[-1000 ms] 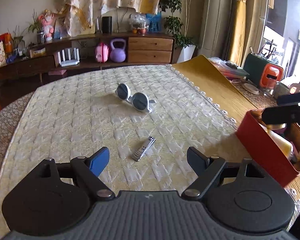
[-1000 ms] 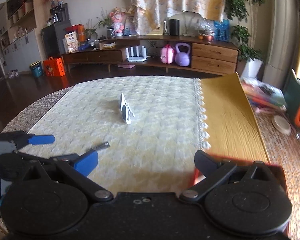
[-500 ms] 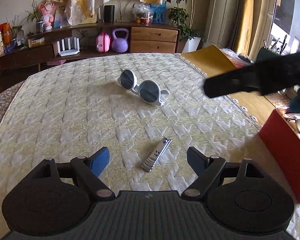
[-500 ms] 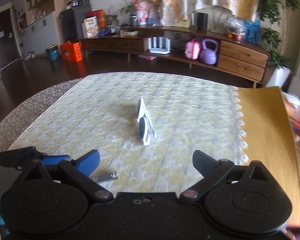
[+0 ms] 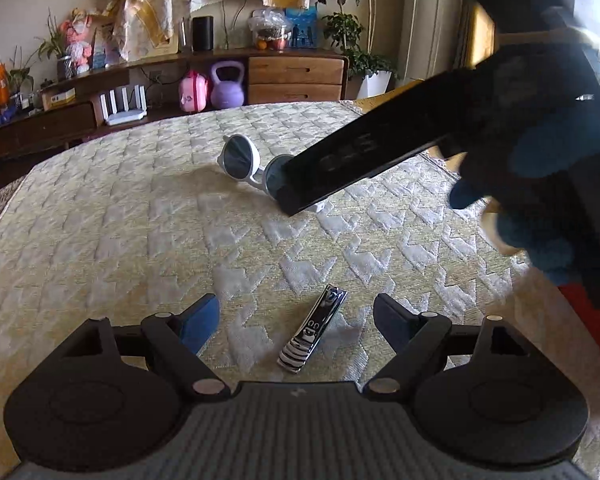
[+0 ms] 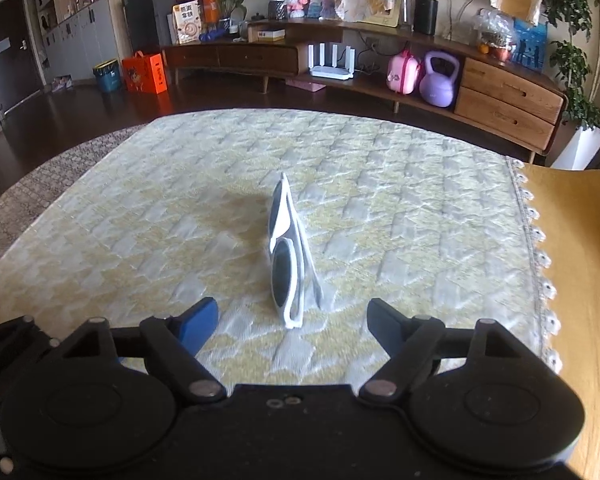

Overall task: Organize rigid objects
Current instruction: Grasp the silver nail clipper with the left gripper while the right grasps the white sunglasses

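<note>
A silver nail clipper (image 5: 313, 330) lies on the quilted cloth (image 5: 140, 216) between the fingers of my open left gripper (image 5: 296, 320), close to the right finger. White round sunglasses (image 5: 244, 158) lie further back; in the left wrist view the right gripper's body (image 5: 372, 148) covers their right lens. In the right wrist view the sunglasses (image 6: 288, 256) stand edge-on just ahead of my open, empty right gripper (image 6: 292, 316), between its fingers.
A red box (image 5: 592, 316) sits at the right edge of the left wrist view, mostly hidden. Bare yellow wooden tabletop (image 6: 572, 248) lies right of the cloth's lace edge. A sideboard with a purple kettlebell (image 6: 440, 80) stands beyond the table.
My right gripper has swung left from the red box to the sunglasses, which now lie between its fingers. My left gripper has moved forward around the nail clipper.
</note>
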`<state>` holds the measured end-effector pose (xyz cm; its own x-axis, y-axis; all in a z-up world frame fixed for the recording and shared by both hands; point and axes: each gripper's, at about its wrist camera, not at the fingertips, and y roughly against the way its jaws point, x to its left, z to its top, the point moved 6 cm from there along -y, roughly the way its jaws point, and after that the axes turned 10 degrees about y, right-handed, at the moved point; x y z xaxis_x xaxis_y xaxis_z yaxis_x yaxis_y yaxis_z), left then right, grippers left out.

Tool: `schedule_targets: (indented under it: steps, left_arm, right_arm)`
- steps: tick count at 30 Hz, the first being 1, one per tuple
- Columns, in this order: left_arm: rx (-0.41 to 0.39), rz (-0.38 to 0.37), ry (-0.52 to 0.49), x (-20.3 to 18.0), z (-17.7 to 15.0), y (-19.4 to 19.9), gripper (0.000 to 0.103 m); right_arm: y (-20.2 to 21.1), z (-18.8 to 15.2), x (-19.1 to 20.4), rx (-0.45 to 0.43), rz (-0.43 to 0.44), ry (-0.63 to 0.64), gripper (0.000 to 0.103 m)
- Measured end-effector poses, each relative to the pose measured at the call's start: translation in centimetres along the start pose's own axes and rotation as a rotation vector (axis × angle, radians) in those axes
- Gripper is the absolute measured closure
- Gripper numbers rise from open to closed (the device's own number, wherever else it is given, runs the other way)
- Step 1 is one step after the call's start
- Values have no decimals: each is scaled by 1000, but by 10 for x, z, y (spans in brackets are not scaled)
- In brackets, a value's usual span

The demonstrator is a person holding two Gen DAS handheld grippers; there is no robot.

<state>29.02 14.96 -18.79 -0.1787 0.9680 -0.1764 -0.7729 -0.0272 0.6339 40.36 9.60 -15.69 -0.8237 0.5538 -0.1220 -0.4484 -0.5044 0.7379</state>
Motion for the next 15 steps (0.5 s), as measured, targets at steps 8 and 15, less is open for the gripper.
schedule_targets:
  steps: [8, 15]
  left_arm:
    - [-22, -7, -38, -6, -3, -1, 35]
    - [-39, -38, -129, -21, -9, 4, 71]
  right_arm:
    - [-26, 6, 6, 21, 14, 13, 35]
    - [-30, 7, 12, 7, 7, 43, 50]
